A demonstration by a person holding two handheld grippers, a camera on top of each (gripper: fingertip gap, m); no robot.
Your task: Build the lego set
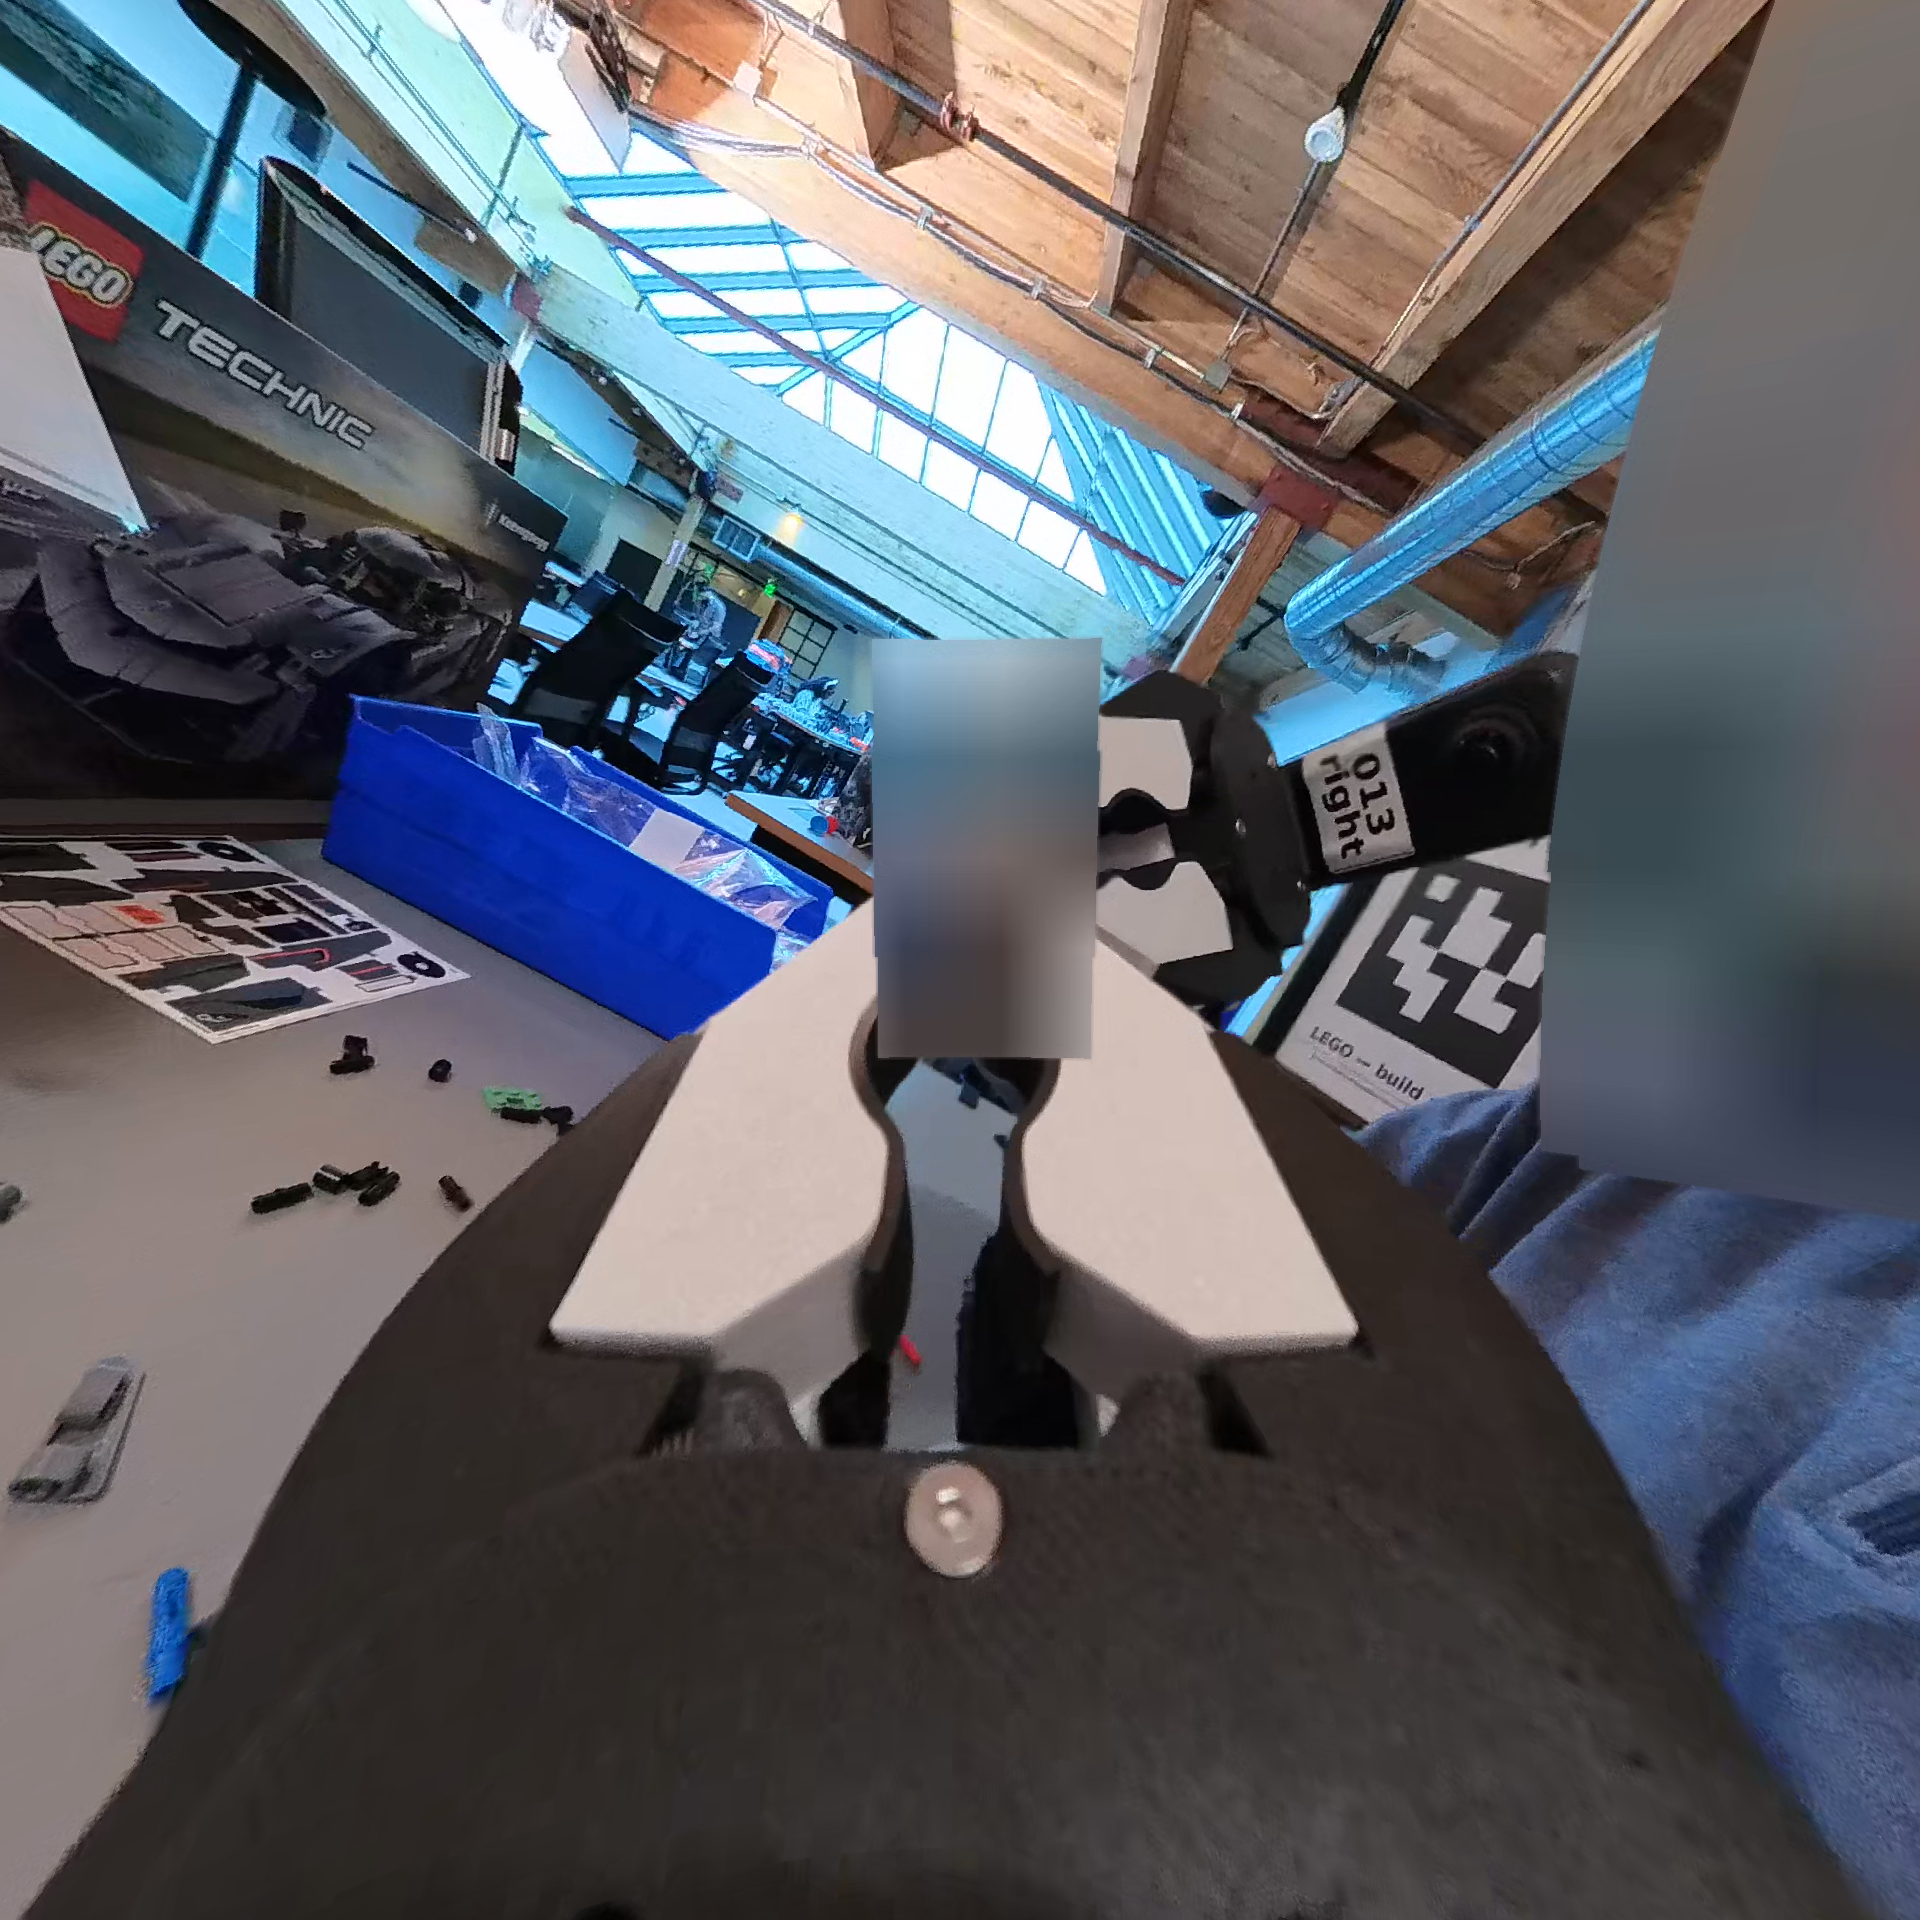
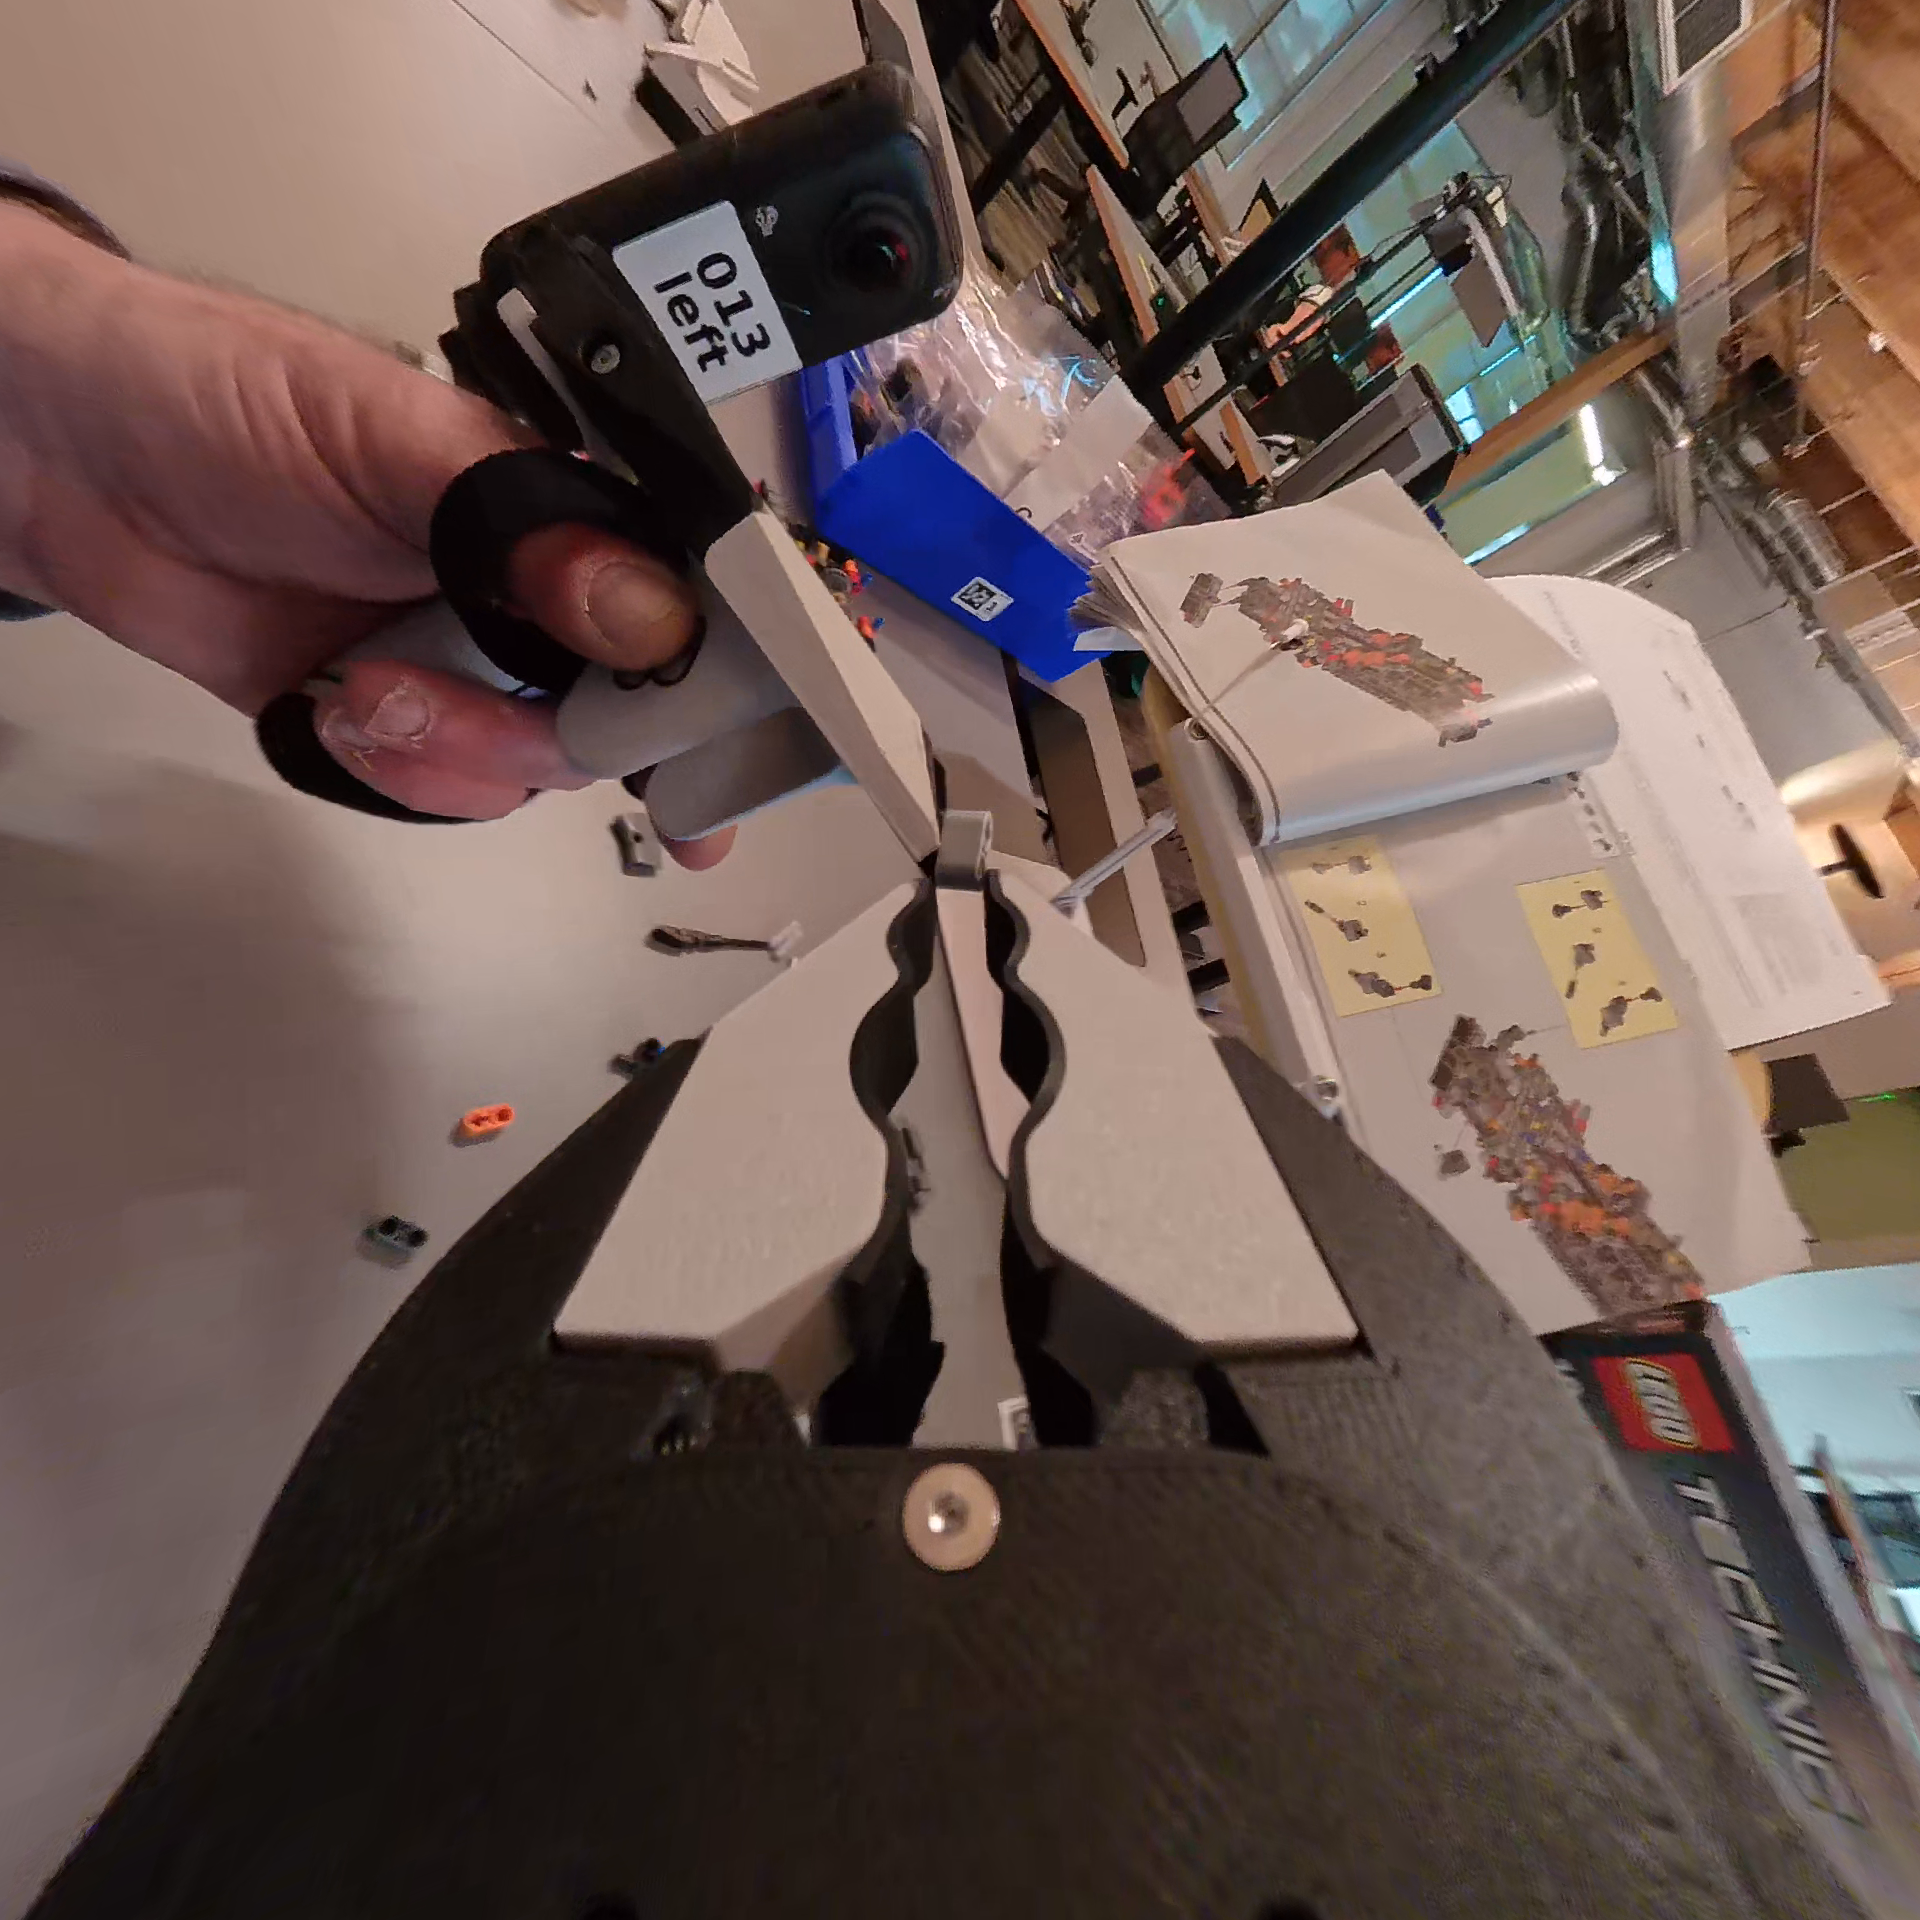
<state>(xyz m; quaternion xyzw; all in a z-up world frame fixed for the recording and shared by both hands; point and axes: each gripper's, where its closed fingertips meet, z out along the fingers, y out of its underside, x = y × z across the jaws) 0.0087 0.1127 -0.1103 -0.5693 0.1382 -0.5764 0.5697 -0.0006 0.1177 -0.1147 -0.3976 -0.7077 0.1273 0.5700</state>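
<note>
A small gray lego piece (image 2: 964, 847) sits pinched at the tips of the right gripper (image 2: 961, 883). The left gripper (image 2: 914, 821) touches its top; whether its fingers are open or closed, I cannot tell. The gray table (image 2: 260, 987) has lots of room. Only the right view shows the piece and the open book (image 2: 1455, 831).

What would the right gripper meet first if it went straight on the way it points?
The small grey piece right at the right gripper tips, pinched by the left gripper. Depth between them is unclear.
</note>
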